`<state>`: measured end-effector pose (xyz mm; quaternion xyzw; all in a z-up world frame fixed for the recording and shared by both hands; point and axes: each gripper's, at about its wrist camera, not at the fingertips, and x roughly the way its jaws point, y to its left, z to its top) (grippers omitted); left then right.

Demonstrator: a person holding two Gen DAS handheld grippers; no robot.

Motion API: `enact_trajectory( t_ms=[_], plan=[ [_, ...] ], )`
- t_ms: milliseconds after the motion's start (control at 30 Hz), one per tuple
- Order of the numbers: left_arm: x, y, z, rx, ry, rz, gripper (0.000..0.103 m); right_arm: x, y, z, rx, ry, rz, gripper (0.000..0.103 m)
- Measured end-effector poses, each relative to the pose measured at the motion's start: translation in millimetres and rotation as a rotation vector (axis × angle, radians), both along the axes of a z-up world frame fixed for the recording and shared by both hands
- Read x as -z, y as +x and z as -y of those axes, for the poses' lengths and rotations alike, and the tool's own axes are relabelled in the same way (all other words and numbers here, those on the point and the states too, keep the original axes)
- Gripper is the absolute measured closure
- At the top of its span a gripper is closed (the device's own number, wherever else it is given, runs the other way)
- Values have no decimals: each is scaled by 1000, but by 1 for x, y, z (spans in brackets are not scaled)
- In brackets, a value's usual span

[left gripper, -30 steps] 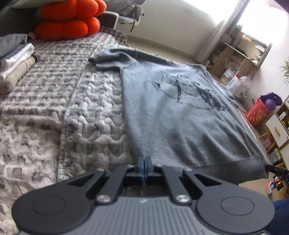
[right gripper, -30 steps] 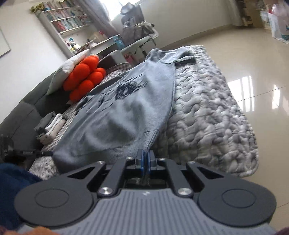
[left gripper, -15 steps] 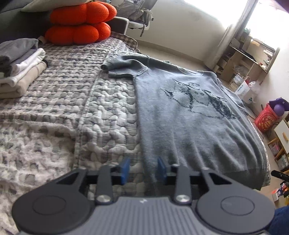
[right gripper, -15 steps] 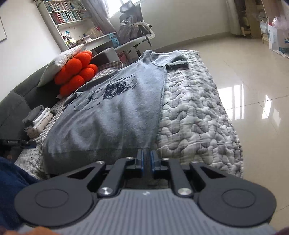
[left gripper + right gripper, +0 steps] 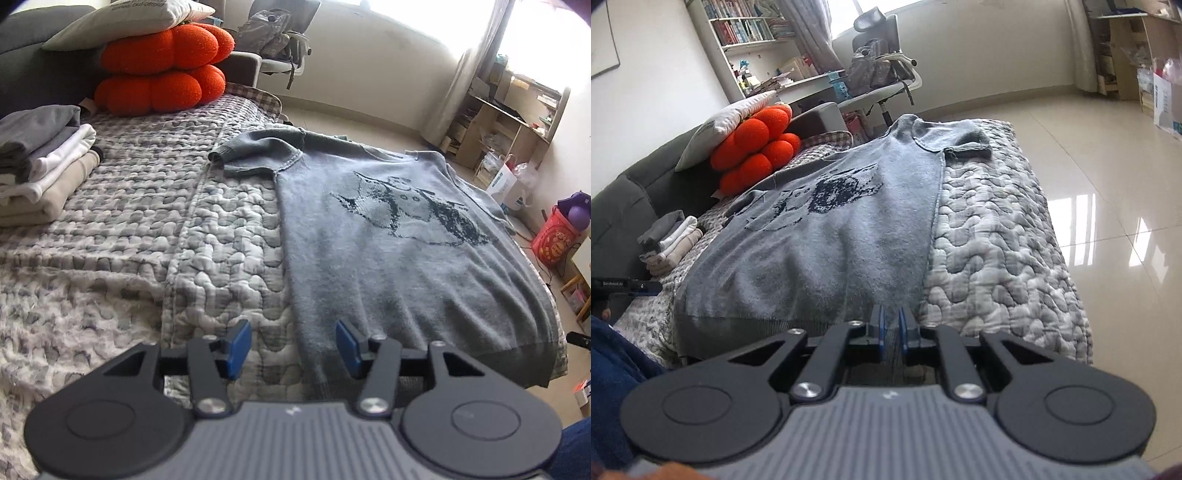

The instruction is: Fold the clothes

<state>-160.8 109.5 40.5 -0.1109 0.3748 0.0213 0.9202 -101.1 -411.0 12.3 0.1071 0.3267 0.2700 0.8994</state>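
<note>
Now grey printed sweater [image 5: 399, 258] flat, unfolded.

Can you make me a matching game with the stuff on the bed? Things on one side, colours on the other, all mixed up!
Things:
1. sweater
2. round cushions
3. pillow on top of the cushions
4. pads of the left gripper

Colours:
A. blue
B. white
C. grey with a dark picture
D. orange

Pairs: 1-C, 2-D, 3-B, 4-A
</note>
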Motion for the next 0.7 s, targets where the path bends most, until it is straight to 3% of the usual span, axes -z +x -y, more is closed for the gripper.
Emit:
enact_trajectory(
  t_ms=[400, 433, 533, 700],
  plan=[
    [-3, 10, -11, -43, 9, 8, 42, 3, 19, -5, -8, -20, -9, 89],
    [-4, 13, -12, -44, 7, 13, 42, 2, 22, -4, -3, -20, -7, 87],
    [-7, 23, -12, -47, -3, 30, 42, -1, 34, -5, 13, -20, 6, 62],
    [-14, 51, -9, -28, 20, 64, 41, -13, 62, -16, -20, -48, 43, 62]
  ],
)
